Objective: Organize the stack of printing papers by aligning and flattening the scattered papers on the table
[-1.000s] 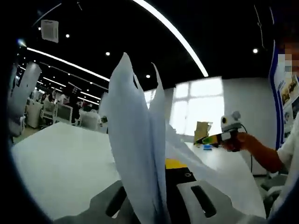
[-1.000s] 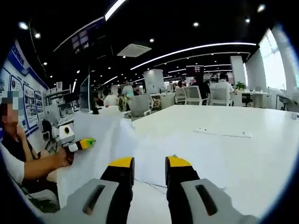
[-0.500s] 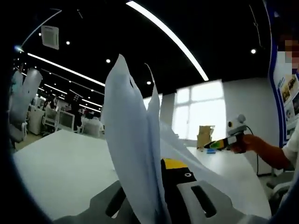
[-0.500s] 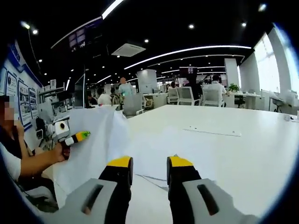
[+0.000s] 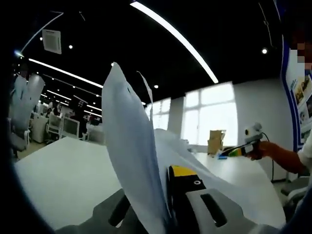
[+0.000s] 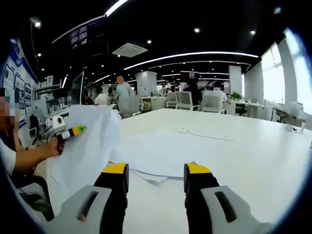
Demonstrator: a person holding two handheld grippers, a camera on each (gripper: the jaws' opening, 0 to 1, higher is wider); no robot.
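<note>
White papers (image 5: 131, 151) stand up between my left tongs (image 5: 163, 195), which pinch them tight. More of the sheets (image 6: 87, 146) hang down to the surface (image 6: 234, 156) ahead and left of my right tongs (image 6: 156, 178), which are spread apart and hold nothing.

Open-plan office — swivel chairs (image 6: 185, 100), desk monitors (image 5: 69, 127), strip ceiling lights (image 6: 195, 53).
</note>
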